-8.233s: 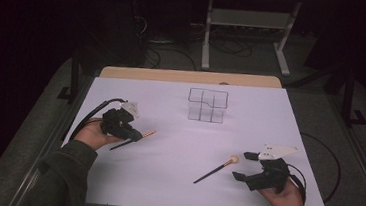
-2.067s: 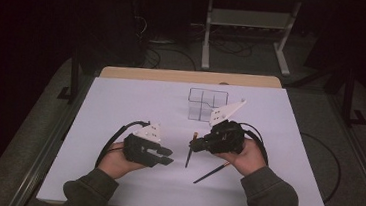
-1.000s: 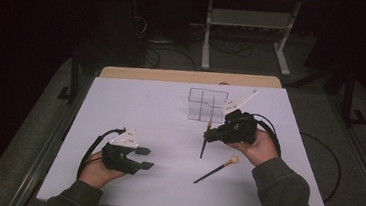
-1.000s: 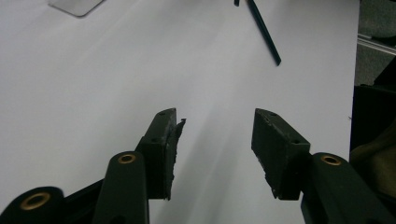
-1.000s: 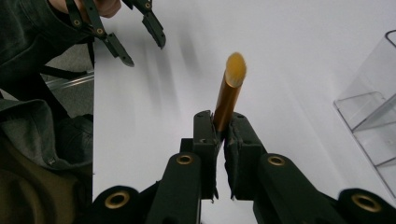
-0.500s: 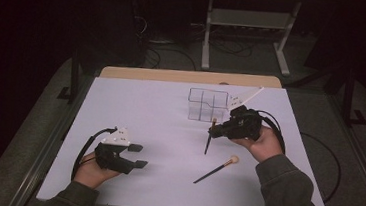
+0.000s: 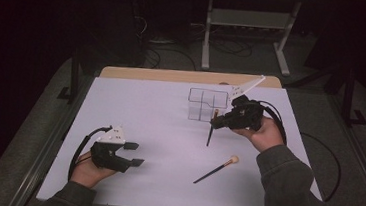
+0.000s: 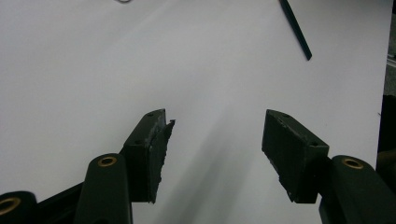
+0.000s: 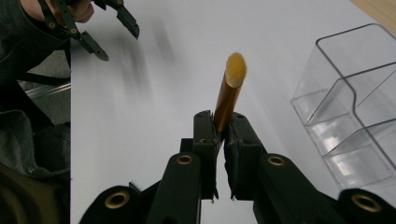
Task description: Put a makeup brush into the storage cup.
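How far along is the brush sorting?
Done: nothing shows inside the clear organizer. In hand: the right gripper is shut on one brush, held nearly upright beside the organizer, gold end up in the right gripper view. Left: that brush has to go in, and a second brush lies on the table. The left gripper is open with nothing between its jaws.

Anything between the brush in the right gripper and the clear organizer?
Nothing visible. The right gripper is shut on the brush, beside the clear organizer, with bare table between them. The second brush lies nearer the person, out of that path.
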The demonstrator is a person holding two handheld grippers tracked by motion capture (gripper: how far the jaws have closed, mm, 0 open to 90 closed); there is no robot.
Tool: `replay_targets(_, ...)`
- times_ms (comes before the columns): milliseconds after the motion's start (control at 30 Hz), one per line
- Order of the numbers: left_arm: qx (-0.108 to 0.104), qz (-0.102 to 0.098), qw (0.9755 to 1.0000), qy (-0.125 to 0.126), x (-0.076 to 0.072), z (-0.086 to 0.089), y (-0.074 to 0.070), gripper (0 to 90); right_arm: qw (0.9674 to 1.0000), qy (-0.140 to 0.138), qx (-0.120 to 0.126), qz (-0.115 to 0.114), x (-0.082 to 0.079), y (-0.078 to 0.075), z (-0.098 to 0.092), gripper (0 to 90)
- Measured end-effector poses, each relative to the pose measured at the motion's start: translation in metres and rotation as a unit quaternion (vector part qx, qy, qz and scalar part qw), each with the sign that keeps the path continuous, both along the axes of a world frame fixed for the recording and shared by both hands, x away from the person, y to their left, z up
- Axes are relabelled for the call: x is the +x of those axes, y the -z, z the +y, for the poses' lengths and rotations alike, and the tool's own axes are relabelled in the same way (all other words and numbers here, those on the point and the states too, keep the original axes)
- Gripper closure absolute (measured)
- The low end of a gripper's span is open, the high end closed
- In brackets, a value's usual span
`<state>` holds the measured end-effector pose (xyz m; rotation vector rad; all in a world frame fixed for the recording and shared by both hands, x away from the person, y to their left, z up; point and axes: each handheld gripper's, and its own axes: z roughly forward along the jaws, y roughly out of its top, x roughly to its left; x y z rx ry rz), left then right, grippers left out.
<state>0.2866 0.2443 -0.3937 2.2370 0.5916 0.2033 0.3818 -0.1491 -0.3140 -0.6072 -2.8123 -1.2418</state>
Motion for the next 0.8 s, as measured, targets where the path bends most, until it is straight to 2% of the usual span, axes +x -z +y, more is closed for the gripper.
replay_targets(233, -0.004, 0.003, 0.9999, -0.009, 0.000, 0.004, 0.001, 38.9, 1.0000, 0.004, -0.007, -0.004, 0.012, -0.014, 0.004, 82.6)
replay_targets(467, -0.005, 0.002, 0.9999, -0.009, 0.000, 0.006, 0.001, 39.7, 0.9999, 0.008, -0.013, -0.007, 0.021, -0.022, 0.006, 82.5)
replay_targets(567, -0.005, -0.003, 0.9999, -0.009, 0.000, 0.007, 0.000, 39.4, 0.9997, 0.010, -0.014, -0.016, 0.029, -0.027, 0.006, 82.6)
replay_targets(633, -0.008, 0.000, 0.9999, -0.014, 0.000, 0.009, 0.000, 39.3, 0.9998, 0.012, -0.013, -0.012, 0.030, -0.028, 0.006, 82.5)
replay_targets(800, -0.007, 0.001, 0.9999, -0.011, 0.002, 0.013, 0.001, 40.7, 0.9994, 0.014, -0.022, -0.022, 0.037, -0.034, 0.008, 82.6)
